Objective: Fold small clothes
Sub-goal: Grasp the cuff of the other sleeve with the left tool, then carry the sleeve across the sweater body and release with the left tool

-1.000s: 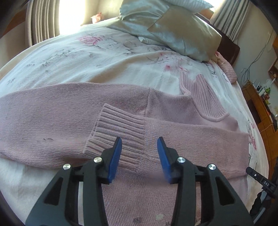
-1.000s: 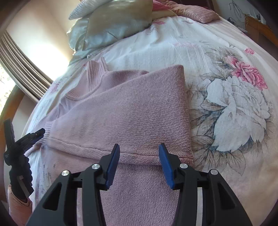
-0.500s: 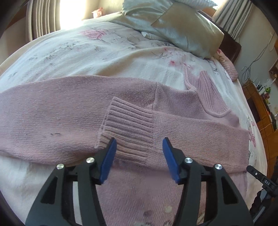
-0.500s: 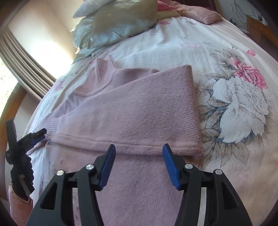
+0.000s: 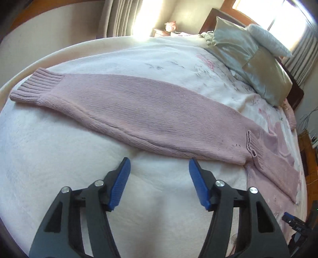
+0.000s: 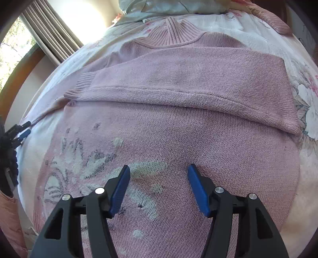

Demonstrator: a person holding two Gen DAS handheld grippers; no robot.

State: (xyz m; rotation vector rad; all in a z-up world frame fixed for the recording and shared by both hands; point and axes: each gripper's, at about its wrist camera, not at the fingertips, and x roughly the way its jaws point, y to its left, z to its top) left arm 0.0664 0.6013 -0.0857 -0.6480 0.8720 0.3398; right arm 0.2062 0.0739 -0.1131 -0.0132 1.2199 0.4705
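Hovering with fingers apart, left gripper is facing the outstretched sleeve, its long axis running upper-left to lower-right; right gripper, also apart, is hovering farther off.

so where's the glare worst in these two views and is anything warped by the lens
Left wrist view: the window behind the curtains is blown out white, washing out the bedspread near it; fisheye bends the bed edge into an arc. Right wrist view: the upper-left window is overexposed, while the pink sweater stays evenly lit and sharp, bulging like a dome; dark vignette at the corners.
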